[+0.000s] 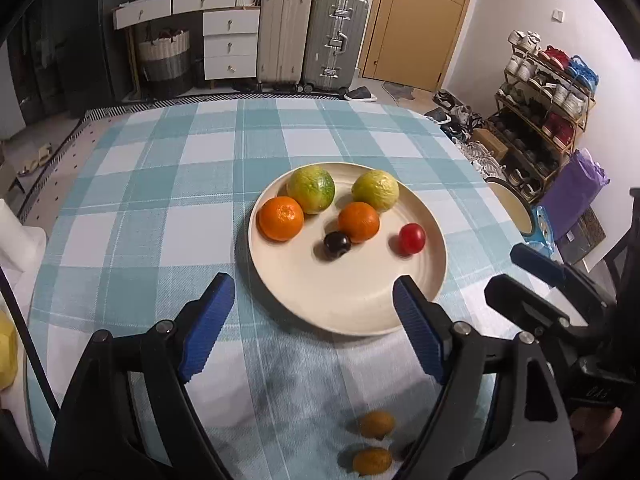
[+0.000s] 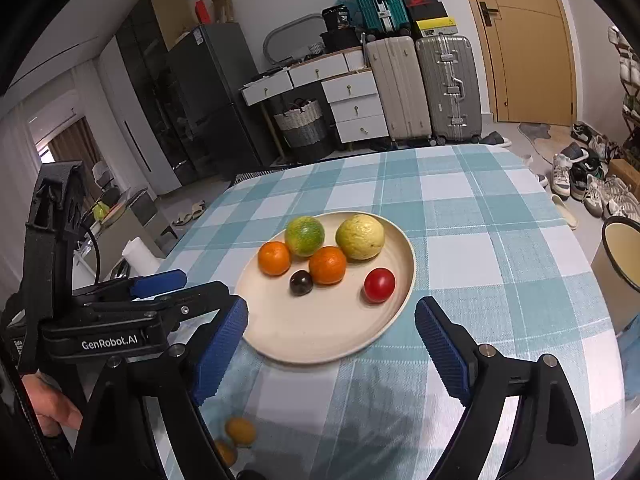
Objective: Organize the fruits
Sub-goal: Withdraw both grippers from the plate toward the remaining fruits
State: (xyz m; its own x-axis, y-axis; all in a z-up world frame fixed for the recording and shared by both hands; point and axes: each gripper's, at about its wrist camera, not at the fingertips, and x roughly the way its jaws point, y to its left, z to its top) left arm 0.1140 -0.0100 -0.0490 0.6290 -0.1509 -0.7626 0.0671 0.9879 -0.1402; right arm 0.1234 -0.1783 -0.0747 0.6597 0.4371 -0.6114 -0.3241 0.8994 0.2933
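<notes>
Two small orange fruits [image 1: 376, 424] lie nearest on the desk [image 1: 160, 184], at 6 o'clock from the plate [image 1: 344, 312]. Both the left gripper [image 1: 314, 292] and right gripper [image 2: 330, 320] have jaws apart, empty. Next, I think: pick these up.

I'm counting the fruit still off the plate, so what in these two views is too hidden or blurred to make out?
- Small orange fruits on the cloth: blurred in the left wrist view; one half hidden behind the right tool's finger in the right wrist view.
- Yellow thing: cut off by the left edge, left wrist view.
- Mug: cut off by the right edge, right wrist view.
</notes>
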